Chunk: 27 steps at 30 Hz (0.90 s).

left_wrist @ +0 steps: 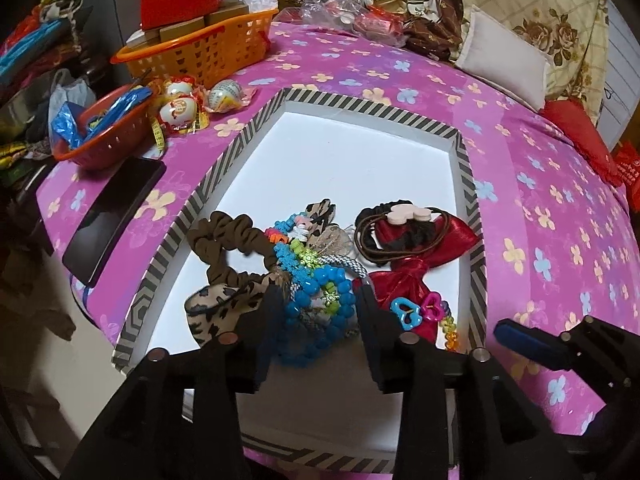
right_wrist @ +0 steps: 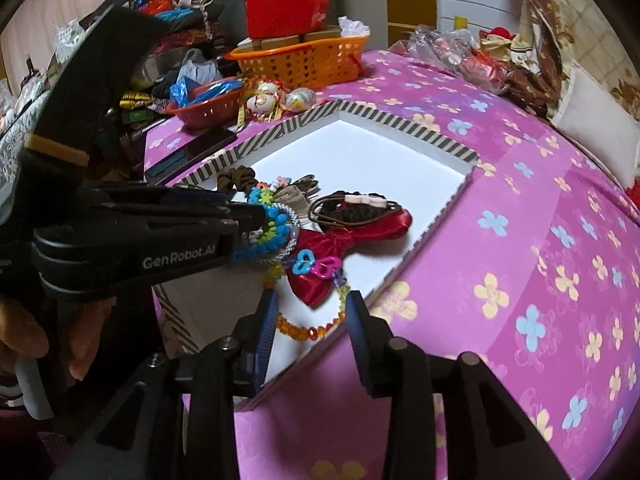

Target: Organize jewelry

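Note:
A white box lid with a striped rim (left_wrist: 256, 120) (right_wrist: 404, 124) lies on the pink flowered bed. A pile of accessories sits in its near part: a blue bead bracelet (left_wrist: 320, 312) (right_wrist: 276, 220), a brown scrunchie (left_wrist: 236, 232), a leopard-print bow (left_wrist: 224, 304), a red satin bow (left_wrist: 416, 276) (right_wrist: 352, 240), brown hair ties (left_wrist: 396, 228) and an amber bead bracelet (right_wrist: 312, 330). My left gripper (left_wrist: 318, 300) is open, its jaws on either side of the blue bracelet. My right gripper (right_wrist: 310, 312) is open over the amber bracelet at the lid's near edge.
An orange basket (left_wrist: 208, 48) (right_wrist: 304, 60) with boxes, a small red basket (left_wrist: 108, 136) (right_wrist: 208, 108), wrapped egg toys (left_wrist: 180, 108) and a black phone (left_wrist: 116, 216) lie at the left. A white pillow (left_wrist: 504, 60) and a red cloth (left_wrist: 580, 136) lie at the right.

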Available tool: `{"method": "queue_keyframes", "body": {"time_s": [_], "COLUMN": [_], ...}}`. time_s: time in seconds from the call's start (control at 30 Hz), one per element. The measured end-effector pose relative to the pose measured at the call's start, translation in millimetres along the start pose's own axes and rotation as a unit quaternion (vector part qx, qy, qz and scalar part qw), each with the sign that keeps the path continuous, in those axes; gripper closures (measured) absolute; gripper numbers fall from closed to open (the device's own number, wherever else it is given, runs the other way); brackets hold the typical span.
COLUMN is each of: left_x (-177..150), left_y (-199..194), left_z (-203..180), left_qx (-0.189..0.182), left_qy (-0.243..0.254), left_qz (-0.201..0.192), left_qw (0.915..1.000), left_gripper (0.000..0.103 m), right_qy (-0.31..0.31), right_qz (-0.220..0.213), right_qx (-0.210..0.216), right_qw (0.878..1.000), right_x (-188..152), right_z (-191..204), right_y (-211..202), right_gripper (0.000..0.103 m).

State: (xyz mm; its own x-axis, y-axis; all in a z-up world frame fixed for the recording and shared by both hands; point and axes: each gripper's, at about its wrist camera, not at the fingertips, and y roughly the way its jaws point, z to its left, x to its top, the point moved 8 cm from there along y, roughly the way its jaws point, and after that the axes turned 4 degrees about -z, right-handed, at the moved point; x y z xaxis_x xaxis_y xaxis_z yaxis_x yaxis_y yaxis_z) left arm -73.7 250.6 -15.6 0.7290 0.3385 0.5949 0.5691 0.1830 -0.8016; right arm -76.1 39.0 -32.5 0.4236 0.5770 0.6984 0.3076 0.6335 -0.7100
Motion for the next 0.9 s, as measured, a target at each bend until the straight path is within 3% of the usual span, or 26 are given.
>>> {"method": "queue_keyframes", "body": {"time_s": [0.13,0.5,0.9], "left_x": [0,0,-4], "left_y": [-11,-45,-87], "left_z": [-7,-17,-21], "left_qx": [0.006,0.020,0.027], "left_qy": [0.012,0.012,0.018], "left_qz": [-0.016,-0.060,-0.111], "left_qw": [0.9998,0.9979,0.9933], "left_gripper": [0.074,0.074,0.074], "right_qy": [0.018,0.066,0.054], "right_qz": [-0.018,-0.061,-0.103], "right_qx": [-0.009,-0.042,-0.072], "right_qw": [1.000,0.995,0.991], "right_x": [-3,-4,8], "right_z": [-9,-41,-26], "right_y": [-15,-56,-84], "right_gripper": [0.055,0.042,0.025]}}
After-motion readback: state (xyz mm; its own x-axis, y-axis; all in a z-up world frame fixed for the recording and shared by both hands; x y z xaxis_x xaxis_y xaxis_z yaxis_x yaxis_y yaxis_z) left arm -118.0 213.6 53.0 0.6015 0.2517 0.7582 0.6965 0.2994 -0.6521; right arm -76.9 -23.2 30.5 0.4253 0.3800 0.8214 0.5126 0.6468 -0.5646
